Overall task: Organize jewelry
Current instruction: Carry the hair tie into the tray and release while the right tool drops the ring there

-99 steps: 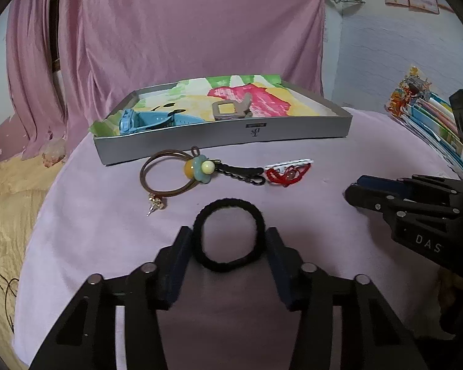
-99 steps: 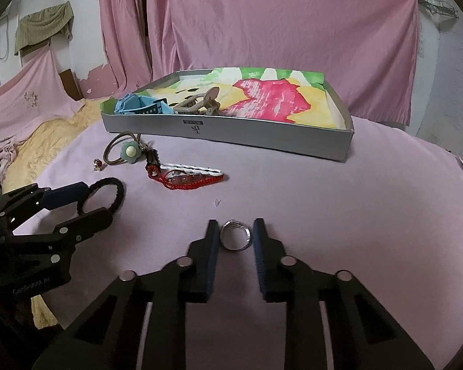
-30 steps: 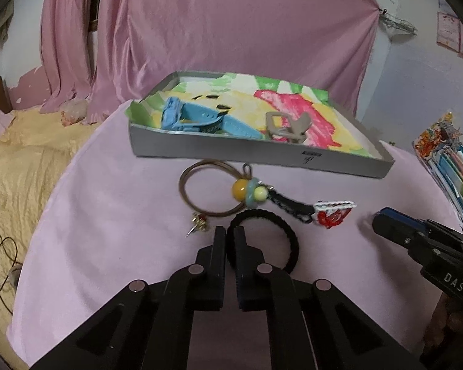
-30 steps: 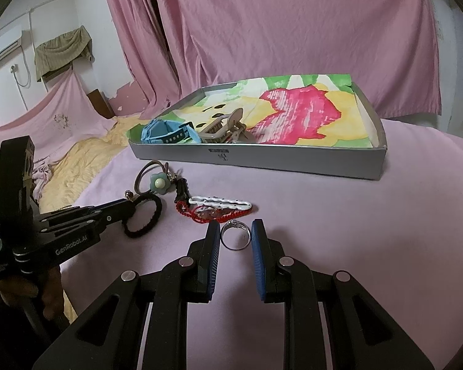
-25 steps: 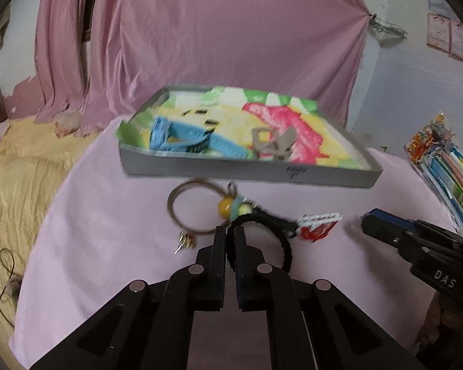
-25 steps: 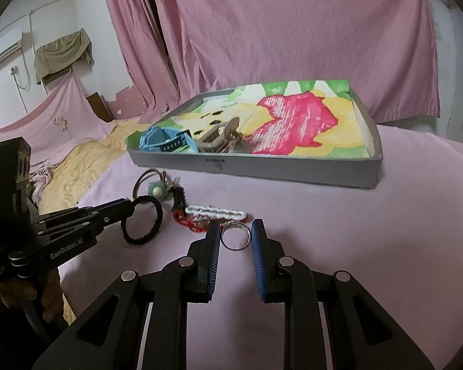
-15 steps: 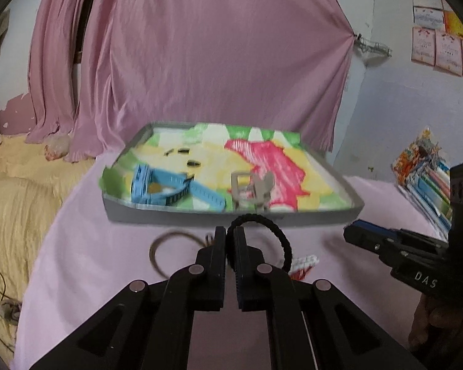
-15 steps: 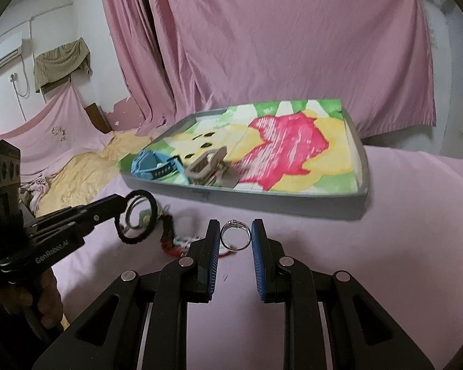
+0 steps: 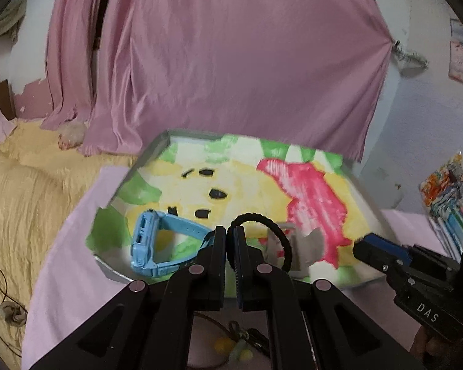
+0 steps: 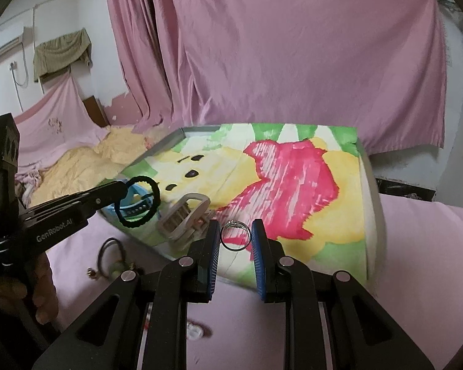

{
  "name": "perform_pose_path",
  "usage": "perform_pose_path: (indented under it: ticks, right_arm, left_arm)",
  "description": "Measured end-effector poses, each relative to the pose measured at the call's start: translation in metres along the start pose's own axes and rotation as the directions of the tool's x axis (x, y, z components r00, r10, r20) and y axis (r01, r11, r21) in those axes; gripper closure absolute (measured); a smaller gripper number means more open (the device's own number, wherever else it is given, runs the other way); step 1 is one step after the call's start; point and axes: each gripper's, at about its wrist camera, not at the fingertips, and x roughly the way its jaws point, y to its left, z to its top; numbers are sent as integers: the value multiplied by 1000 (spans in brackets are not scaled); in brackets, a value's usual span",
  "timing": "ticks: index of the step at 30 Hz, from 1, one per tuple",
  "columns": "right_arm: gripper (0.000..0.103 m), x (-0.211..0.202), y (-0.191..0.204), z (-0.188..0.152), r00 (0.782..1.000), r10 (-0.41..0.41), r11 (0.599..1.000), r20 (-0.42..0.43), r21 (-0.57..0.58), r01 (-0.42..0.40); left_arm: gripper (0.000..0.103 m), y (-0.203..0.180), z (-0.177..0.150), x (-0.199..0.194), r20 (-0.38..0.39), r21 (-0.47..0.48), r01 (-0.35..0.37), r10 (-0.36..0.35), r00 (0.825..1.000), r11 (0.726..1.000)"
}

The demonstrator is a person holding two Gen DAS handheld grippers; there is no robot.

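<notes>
I hold my left claw point(image 9: 230, 240) pinched tight on the rim of a black braided elastic hair tie point(image 9: 264, 240), so the loop stands out to the side of the tips and hangs free above the shallow grey tray lined with a bright yellow, green and pink painted sheet point(image 9: 296, 185); gripping only its edge keeps the soft ring from folding and lets it drop flat when I let go. My right claw point(image 10: 236, 239) is closed on a thin silver finger ring with a small setting point(image 10: 235, 235), clamped across its width between the blue pads, because such a small hard hoop would slip from any looser hold. It too hangs over the near part of the tray, above the pink patch. Already lying in the tray are a light blue plastic wristwatch point(image 9: 157, 242) and a beige hair claw clip point(image 10: 185, 215), so I judge I should release both pieces on bare lining beside them. On the pink-covered bench point(image 10: 416, 246) in front of the tray a brown cord loop with a yellow and green bead charm point(image 10: 112, 257) waits its turn.
</notes>
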Motion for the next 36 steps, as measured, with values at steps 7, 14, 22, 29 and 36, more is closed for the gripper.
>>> perform_pose_path:
  ticks: [7,14,22,29,36]
  right_arm:
    - [85,30,-5,-3,997,10,1000,-72,19,-9]
    - [85,43,-4,-4,991,1,1000,-130,17,1]
    - [64,35,-12,-4,993,-16,999,-113,48,21]
    - [52,-2,-14,-11,999,-47,996,1,75,46]
    - [21,-41,-7,-23,990,-75,993,120,99,63]
  left_arm:
    - [97,2,-8,23,-80,7,-14,14,997,1000]
    - [97,3,-9,28,-91,9,-3,3,996,1000]
    - [73,4,-8,20,-67,-13,28,-29,997,1000]
    - [38,3,-9,-6,22,-34,25,-25,999,999]
    - [6,3,-20,-45,132,-18,-4,6,991,1000]
